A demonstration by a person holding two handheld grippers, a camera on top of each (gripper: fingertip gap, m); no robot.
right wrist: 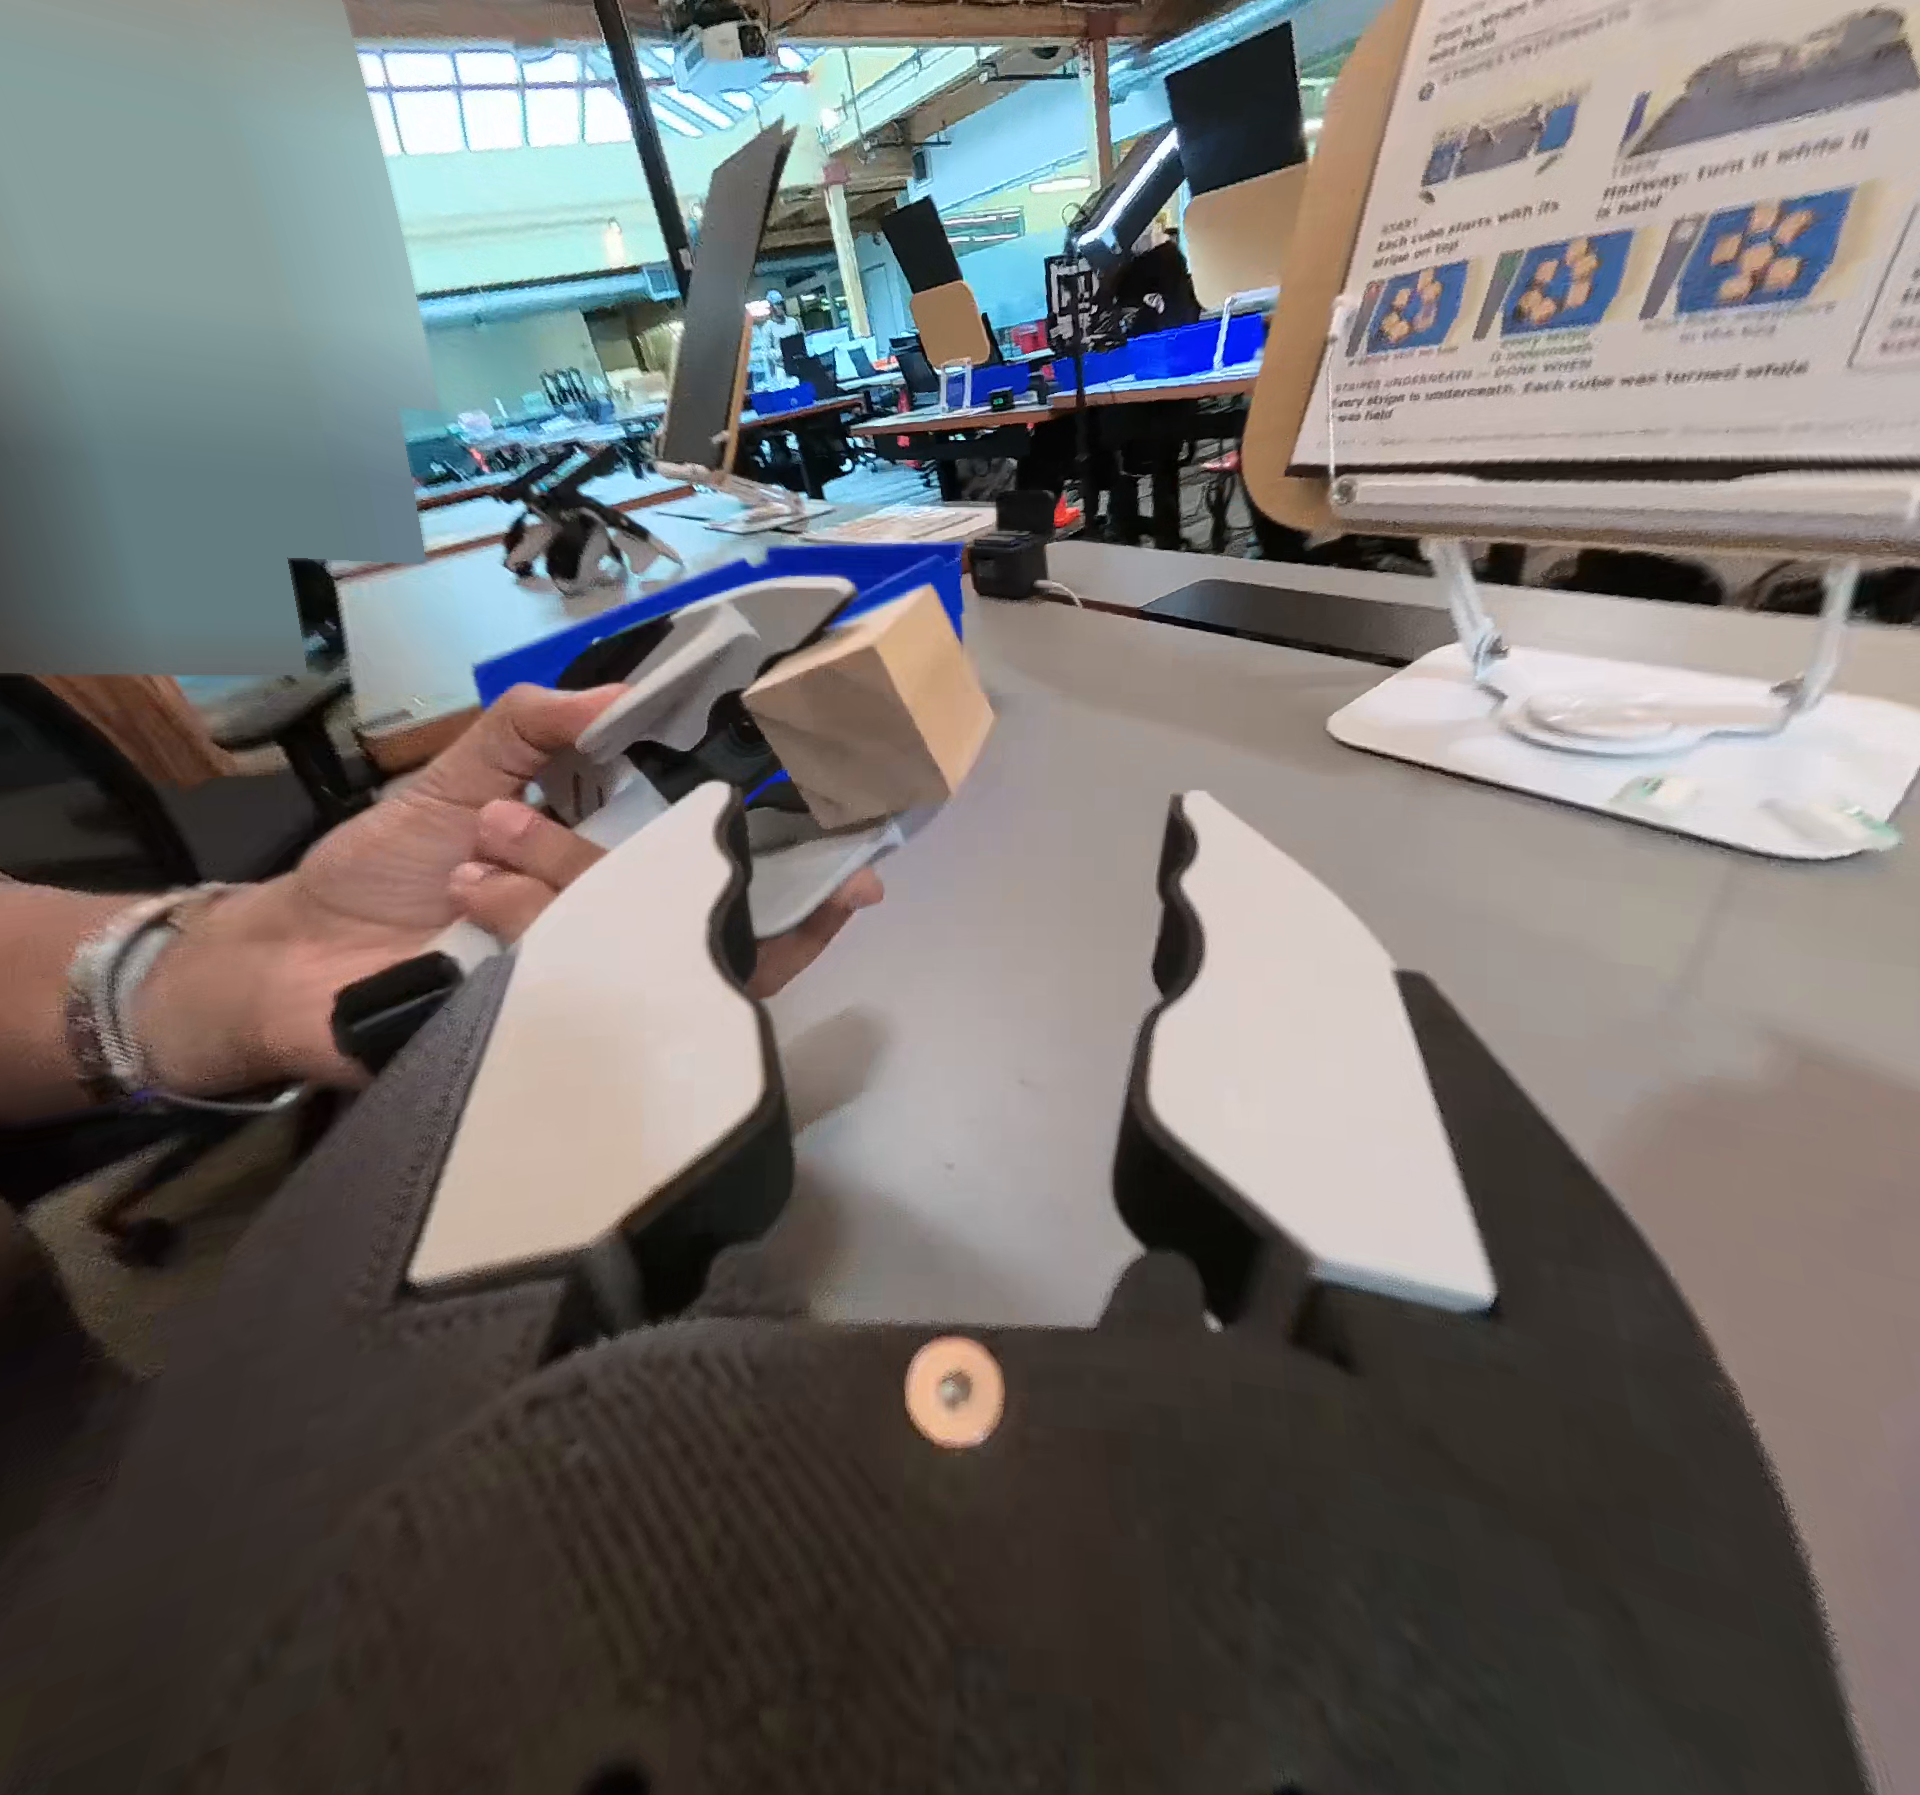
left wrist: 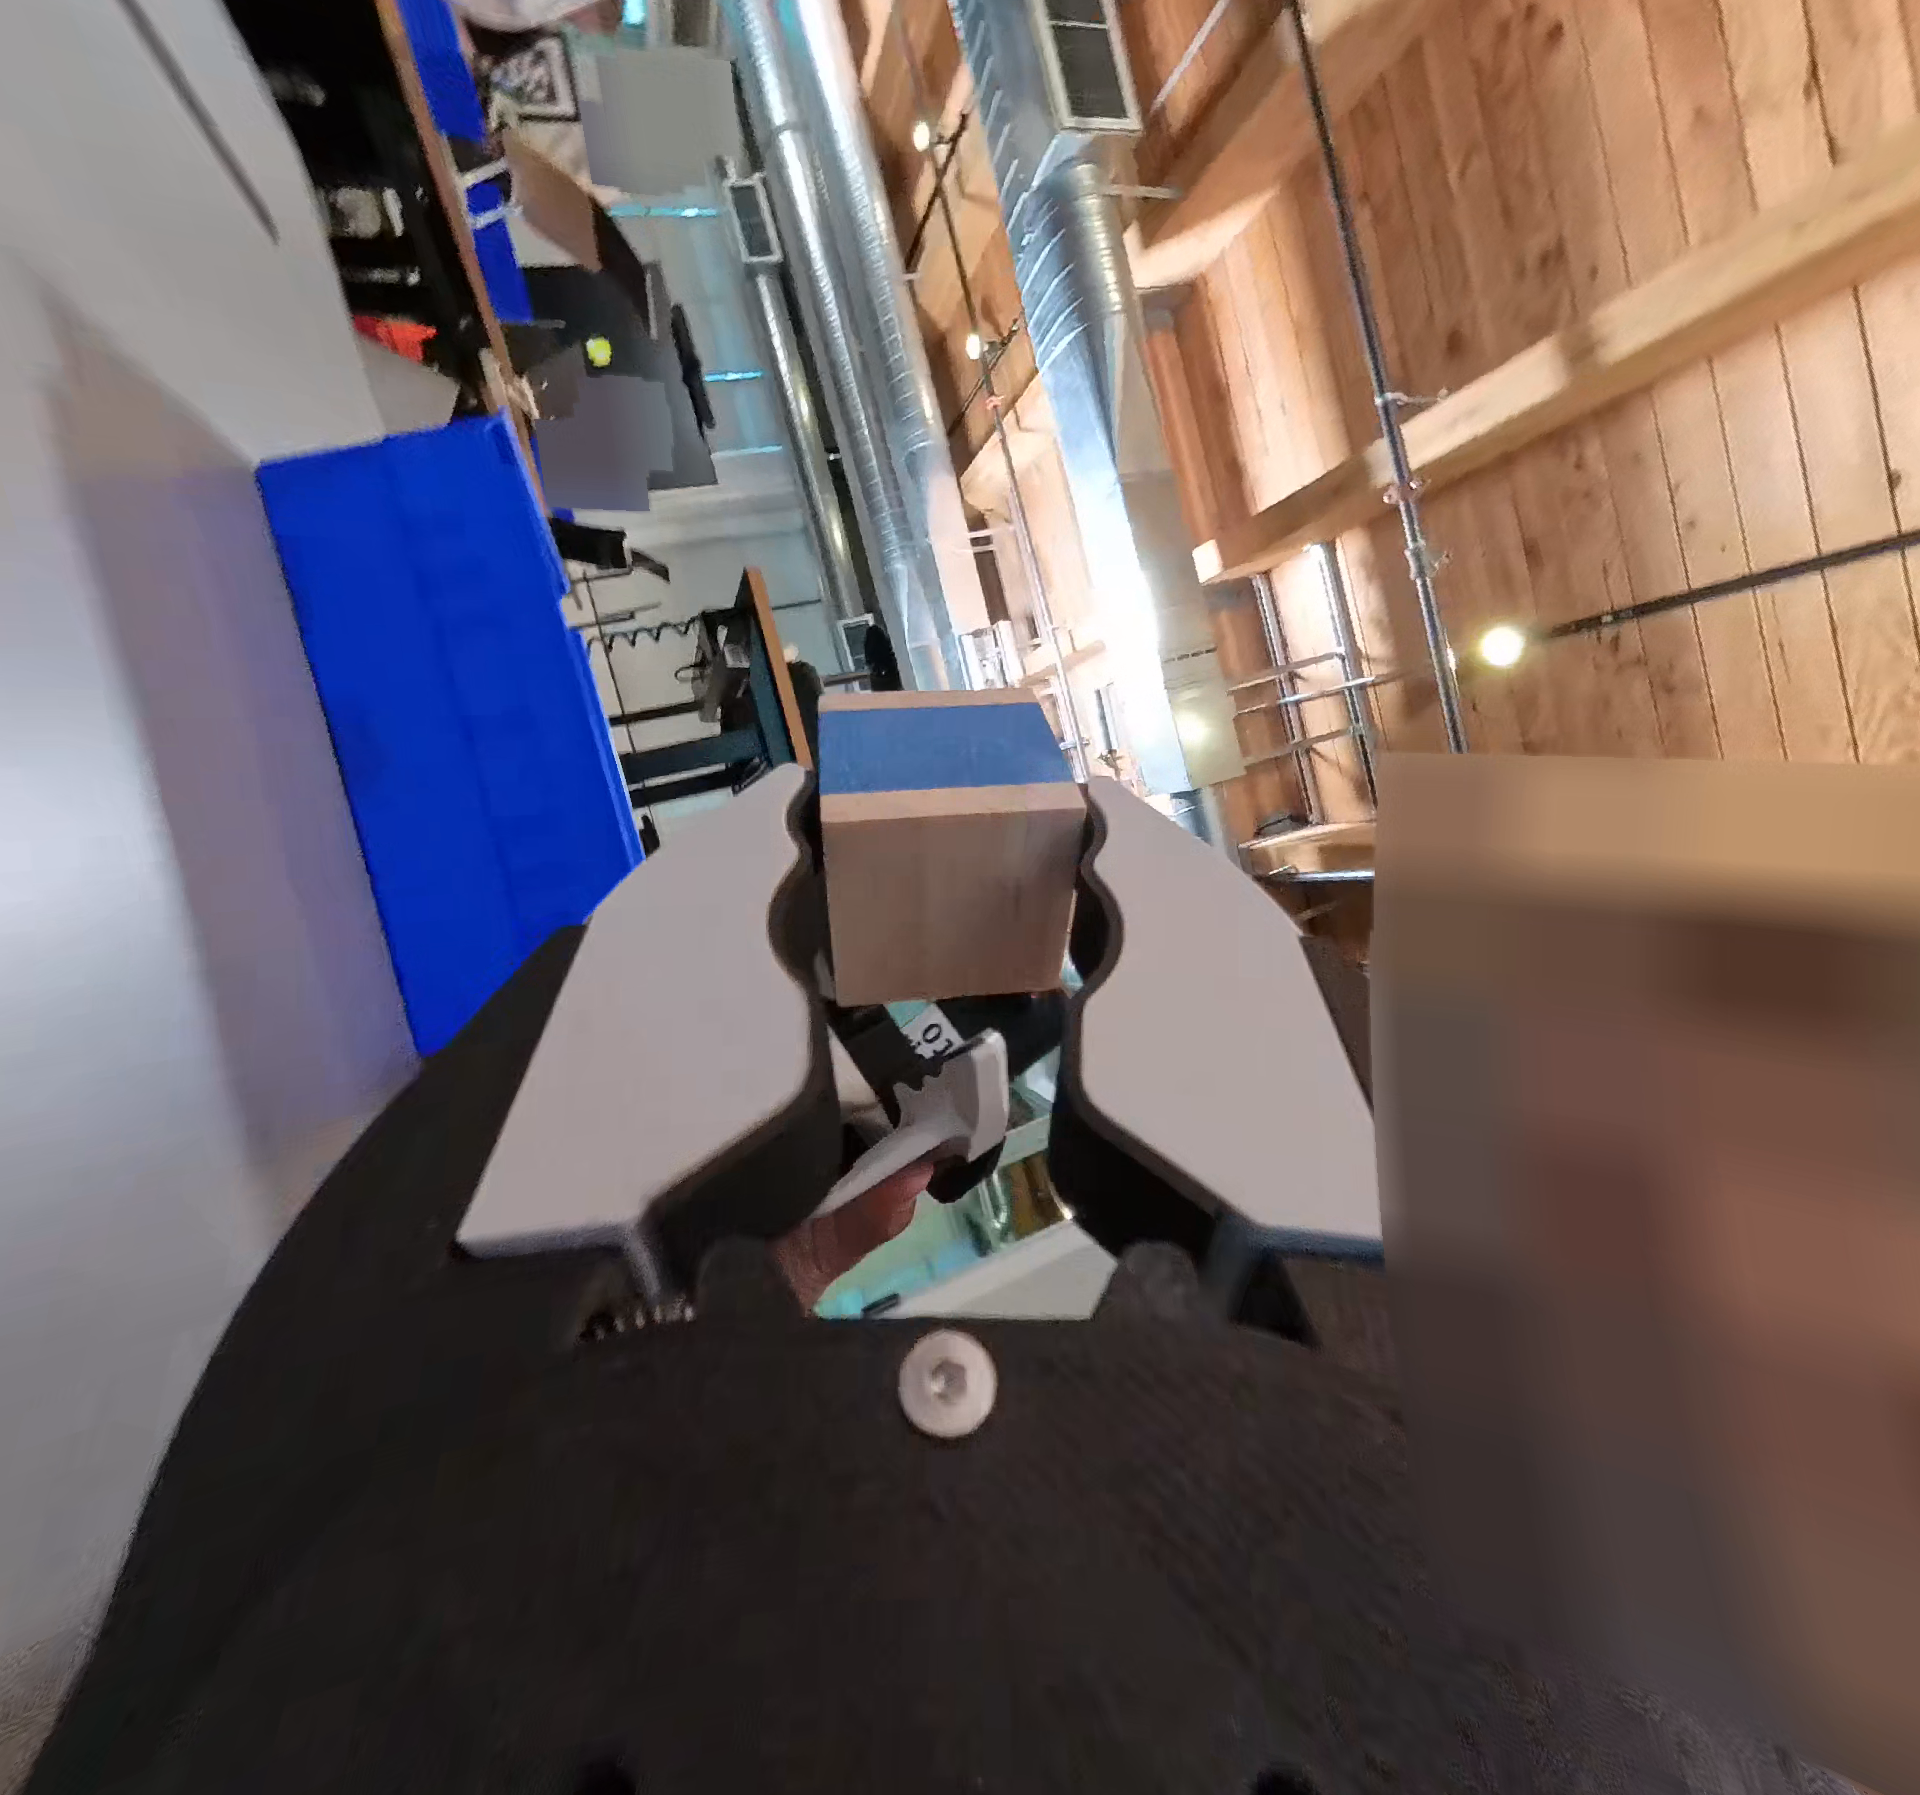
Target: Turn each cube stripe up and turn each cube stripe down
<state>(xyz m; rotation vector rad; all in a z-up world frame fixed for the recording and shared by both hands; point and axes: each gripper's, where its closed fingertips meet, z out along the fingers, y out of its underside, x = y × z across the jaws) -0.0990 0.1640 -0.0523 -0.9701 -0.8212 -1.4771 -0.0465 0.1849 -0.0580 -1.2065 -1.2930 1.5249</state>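
Observation:
My left gripper (left wrist: 948,800) is shut on a wooden cube (left wrist: 945,904) and holds it in the air, turned on its side. The cube's blue stripe (left wrist: 935,743) lies on the face pointing away from the camera's base. In the right wrist view the same cube (right wrist: 873,717) sits between the left gripper's fingers (right wrist: 727,644), held by a hand (right wrist: 395,893) above the grey table (right wrist: 1039,966); no stripe shows there. My right gripper (right wrist: 956,810) is open and empty, low over the table, just right of the cube. It shows through the left fingers' gap (left wrist: 945,1111).
A blue tray (right wrist: 894,571) lies behind the held cube; it also shows in the left wrist view (left wrist: 436,706). A stand with a printed sheet (right wrist: 1621,187) rests on a white base (right wrist: 1558,758) at the right. A small black box (right wrist: 1003,566) sits beyond the tray.

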